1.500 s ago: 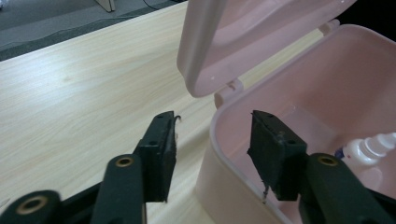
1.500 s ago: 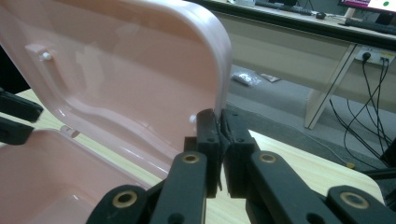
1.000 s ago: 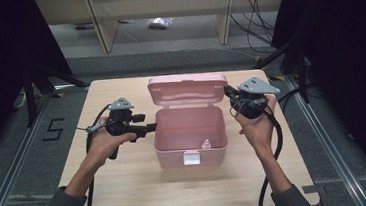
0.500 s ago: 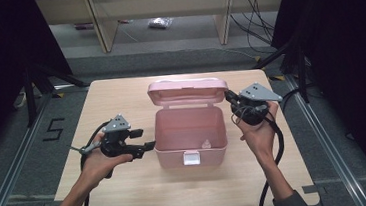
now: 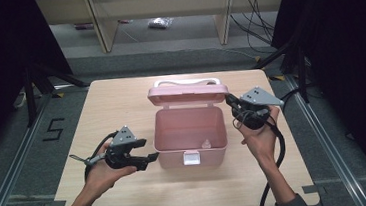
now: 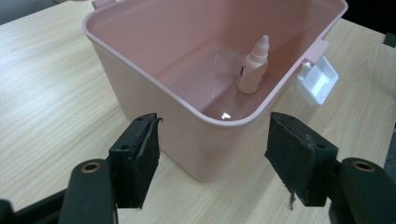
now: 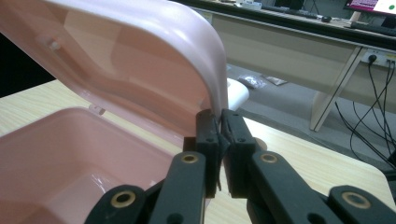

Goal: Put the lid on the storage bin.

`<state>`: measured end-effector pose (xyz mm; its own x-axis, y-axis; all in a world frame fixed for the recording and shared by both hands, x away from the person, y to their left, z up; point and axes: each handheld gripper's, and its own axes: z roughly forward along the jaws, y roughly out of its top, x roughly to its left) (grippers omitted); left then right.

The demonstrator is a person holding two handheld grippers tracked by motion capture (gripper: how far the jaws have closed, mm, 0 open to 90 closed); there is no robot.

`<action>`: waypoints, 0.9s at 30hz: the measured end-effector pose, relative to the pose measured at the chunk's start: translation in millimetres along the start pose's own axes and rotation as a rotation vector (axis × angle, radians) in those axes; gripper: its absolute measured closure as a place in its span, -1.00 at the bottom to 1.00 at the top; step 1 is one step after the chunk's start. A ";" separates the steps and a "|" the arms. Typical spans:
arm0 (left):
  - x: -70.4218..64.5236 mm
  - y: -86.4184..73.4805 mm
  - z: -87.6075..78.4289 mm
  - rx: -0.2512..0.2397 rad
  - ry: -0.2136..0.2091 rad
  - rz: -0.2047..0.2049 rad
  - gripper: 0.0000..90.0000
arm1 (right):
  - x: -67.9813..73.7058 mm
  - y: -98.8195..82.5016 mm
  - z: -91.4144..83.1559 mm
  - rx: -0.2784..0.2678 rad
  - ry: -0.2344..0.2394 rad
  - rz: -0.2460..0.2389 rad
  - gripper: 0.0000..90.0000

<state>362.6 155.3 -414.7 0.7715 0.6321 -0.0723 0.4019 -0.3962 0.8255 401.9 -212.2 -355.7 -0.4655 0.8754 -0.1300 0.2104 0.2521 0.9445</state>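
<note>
Right gripper point(image 7: 219, 140) pinches the pink box's lid point(image 7: 140, 51) edge. Left gripper point(image 6: 212, 149) gapes wide, box point(image 6: 187, 121) corner just ahead, untouched.

A light wooden table point(image 5: 121, 103) lies under the left gripper point(image 5: 150, 150) and the right gripper point(image 5: 228, 99). Off the table's edge, out to the left of the left gripper, a black 5 point(image 5: 53, 129) is marked on the grey floor. Well beyond the right gripper stands a beige desk point(image 7: 327, 51), with a clear bag point(image 5: 160, 22) on the floor under it, black cables point(image 7: 369, 116) hanging from a socket point(image 7: 372, 58), and a lit monitor point(image 7: 373, 5) on top
</note>
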 end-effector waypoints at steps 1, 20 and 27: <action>0.2 -1.0 0.5 0.002 -0.002 -0.002 -0.23 | 0.2 -0.5 -0.2 -0.002 0.001 0.002 0.93; -0.4 -10.7 11.9 0.043 -0.014 0.015 -0.16 | 0.1 -6.1 -5.2 -0.002 0.036 0.027 0.77; -0.4 -12.2 17.1 0.063 -0.027 0.023 -0.08 | 3.2 -7.6 -7.9 0.004 0.041 0.027 0.71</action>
<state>365.8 148.5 -434.3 0.7934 0.6047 -0.0699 0.4141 -0.4520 0.7901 392.0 -214.6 -360.8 -0.4944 0.8644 -0.0915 0.2268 0.2300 0.9464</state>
